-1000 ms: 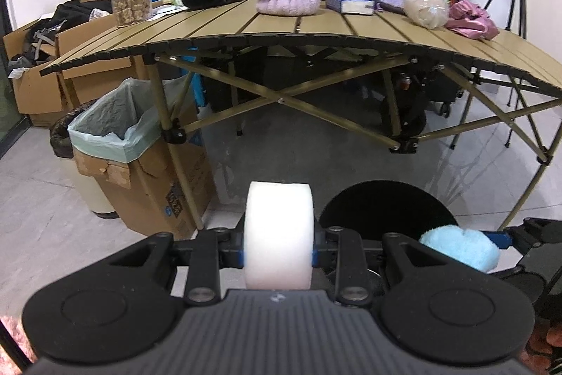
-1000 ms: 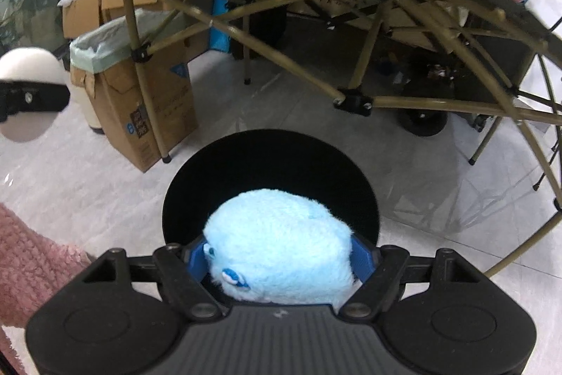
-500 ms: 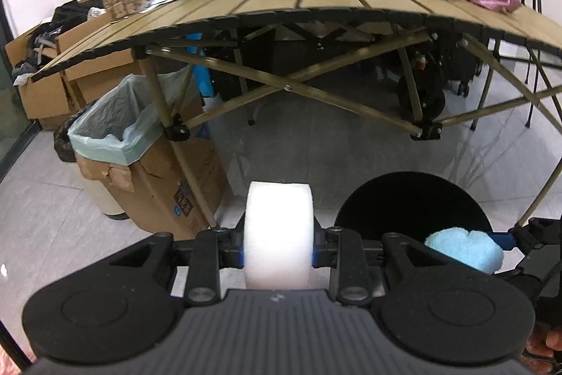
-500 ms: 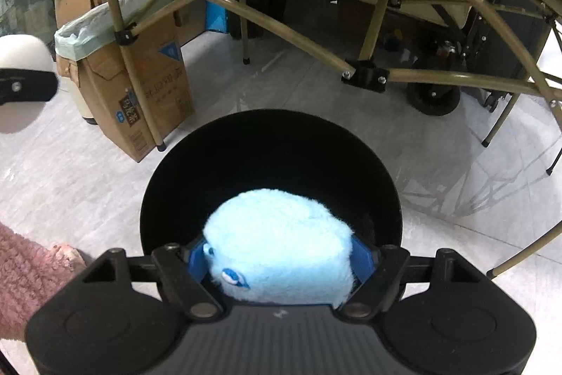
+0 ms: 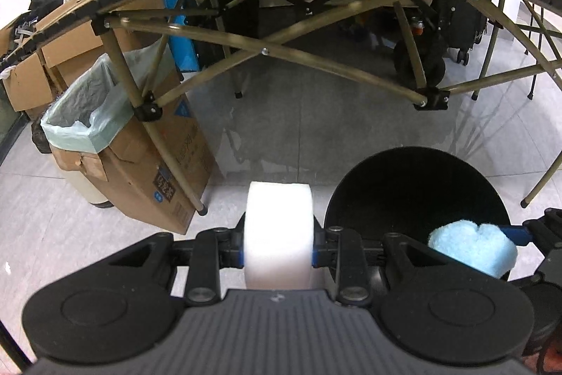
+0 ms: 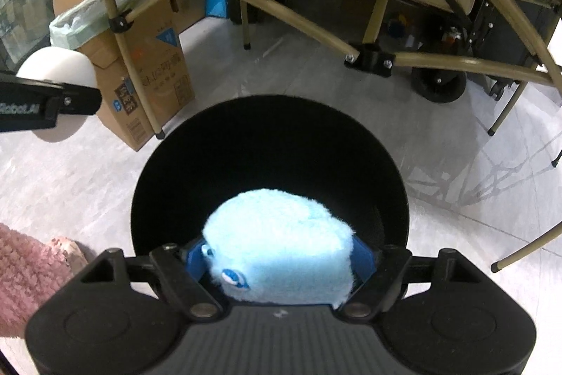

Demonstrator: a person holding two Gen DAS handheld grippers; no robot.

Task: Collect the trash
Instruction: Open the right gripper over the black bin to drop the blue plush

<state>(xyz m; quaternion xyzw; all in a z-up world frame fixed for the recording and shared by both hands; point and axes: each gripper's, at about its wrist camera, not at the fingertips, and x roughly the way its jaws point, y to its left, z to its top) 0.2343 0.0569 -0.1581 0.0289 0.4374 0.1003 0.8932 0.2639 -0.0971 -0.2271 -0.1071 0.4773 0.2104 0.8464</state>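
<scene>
Both handheld grippers pointed steeply down, each with something between its fingers

The black two-finger left gripper was clamped tight on a white foam block; the black two-finger right gripper, its blue-padded jaws opening, cradled a fluffy light-blue plush lump; a fuzzy pink sleeve showed at its left.

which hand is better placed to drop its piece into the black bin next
Right. The right gripper holds the blue plush directly over the black bin mouth, jaws opening. The left gripper holds its white foam block beside the bin, over bare floor.
</scene>
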